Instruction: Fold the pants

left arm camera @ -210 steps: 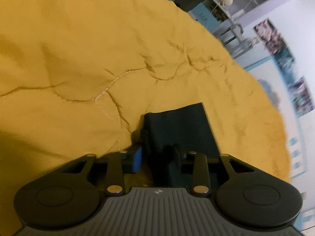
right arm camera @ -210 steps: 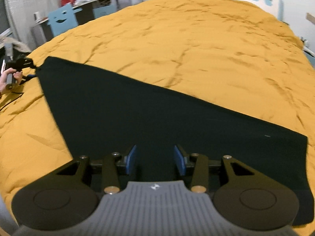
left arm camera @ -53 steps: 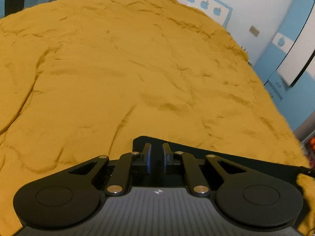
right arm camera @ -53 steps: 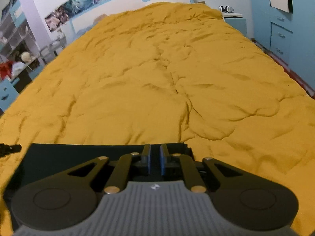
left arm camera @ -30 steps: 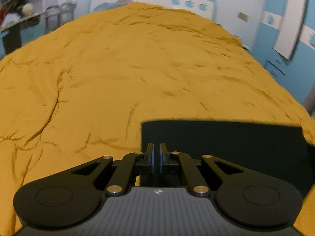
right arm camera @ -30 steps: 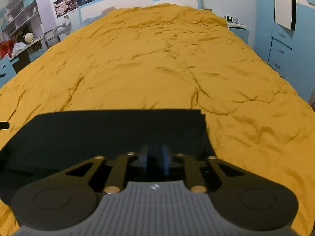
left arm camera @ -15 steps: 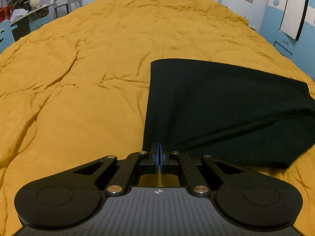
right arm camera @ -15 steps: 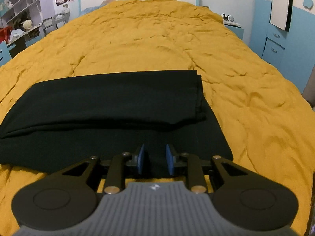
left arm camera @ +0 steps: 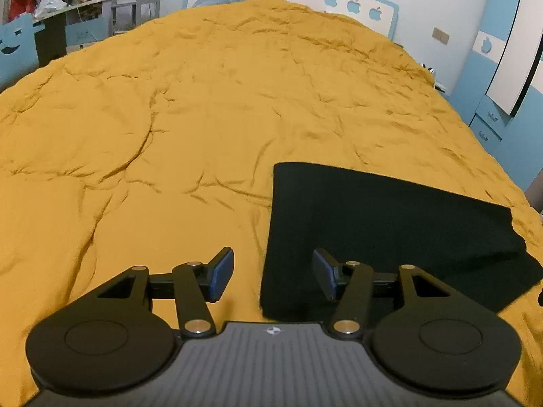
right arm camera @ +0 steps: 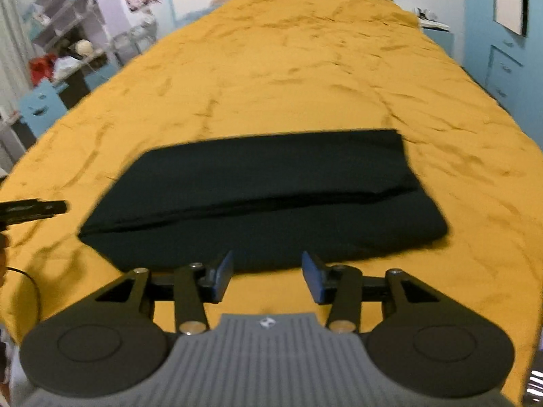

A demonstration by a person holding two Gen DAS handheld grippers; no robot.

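One folded black pants [right arm camera: 264, 200] on one yellow bedspread [left arm camera: 210, 95]; two opening, empty grippers.

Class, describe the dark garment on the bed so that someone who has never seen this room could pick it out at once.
Start at the big bed under a wrinkled mustard-yellow cover. On its near end lie the folded black pants, a flat rectangle with one layer doubled over another. They are the only dark thing on the yellow cover, and the only item lying there.
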